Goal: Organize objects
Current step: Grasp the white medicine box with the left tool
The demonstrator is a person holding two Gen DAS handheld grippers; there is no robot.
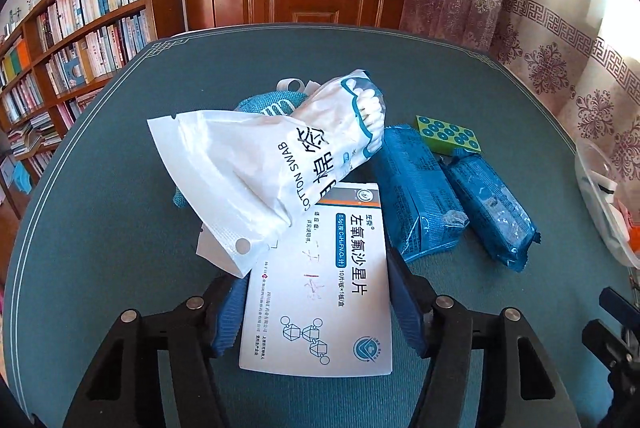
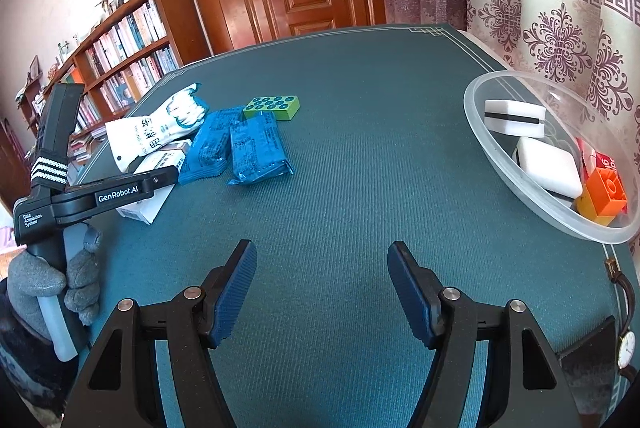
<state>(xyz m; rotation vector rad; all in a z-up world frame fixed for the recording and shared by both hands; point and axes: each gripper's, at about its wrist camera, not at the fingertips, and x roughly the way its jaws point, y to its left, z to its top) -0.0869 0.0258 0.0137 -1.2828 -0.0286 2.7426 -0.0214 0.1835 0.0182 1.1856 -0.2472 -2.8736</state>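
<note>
My left gripper (image 1: 316, 308) has its jaws on both long sides of a white medicine box (image 1: 320, 292) that lies on the teal table; the pads touch its edges. A white cotton swab bag (image 1: 264, 163) leans over the box's far end. Two blue packets (image 1: 416, 191) (image 1: 492, 211) and a green block (image 1: 448, 135) lie to the right. My right gripper (image 2: 322, 292) is open and empty over bare table. The same pile shows at left in the right wrist view, with the box (image 2: 156, 183) and the left gripper (image 2: 160, 179) on it.
A clear plastic bowl (image 2: 504, 155) at the right table edge holds white sponges (image 2: 548, 167), an orange block (image 2: 606, 193) and a red item. A blue knitted item (image 1: 268, 103) lies behind the swab bag. A wristwatch (image 2: 626, 344) hangs at the table's right edge. Bookshelf and door stand behind.
</note>
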